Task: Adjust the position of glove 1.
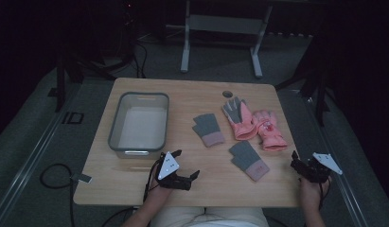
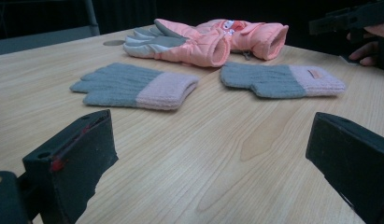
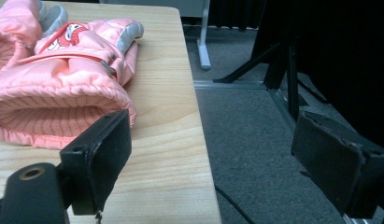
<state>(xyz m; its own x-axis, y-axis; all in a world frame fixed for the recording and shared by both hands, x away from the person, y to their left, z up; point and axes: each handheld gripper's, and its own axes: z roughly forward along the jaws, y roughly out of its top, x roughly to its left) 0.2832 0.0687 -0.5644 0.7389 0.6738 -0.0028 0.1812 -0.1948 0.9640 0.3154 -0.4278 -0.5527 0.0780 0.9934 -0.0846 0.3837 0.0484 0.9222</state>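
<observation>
The left tool (image 1: 182,177) hovers low over the near edge of the table (image 1: 135,187), jaws released and wide with nothing between them. Ahead of it lie two grey knit gloves (image 2: 133,86) (image 2: 283,79), well apart from its jaws, with the two pink ski gloves (image 2: 180,42) beyond them. The right tool (image 1: 303,165) sits at the table's right edge, jaws likewise released and empty; the nearest pink ski glove's cuff (image 3: 54,112) lies just beside its left jaw
</observation>
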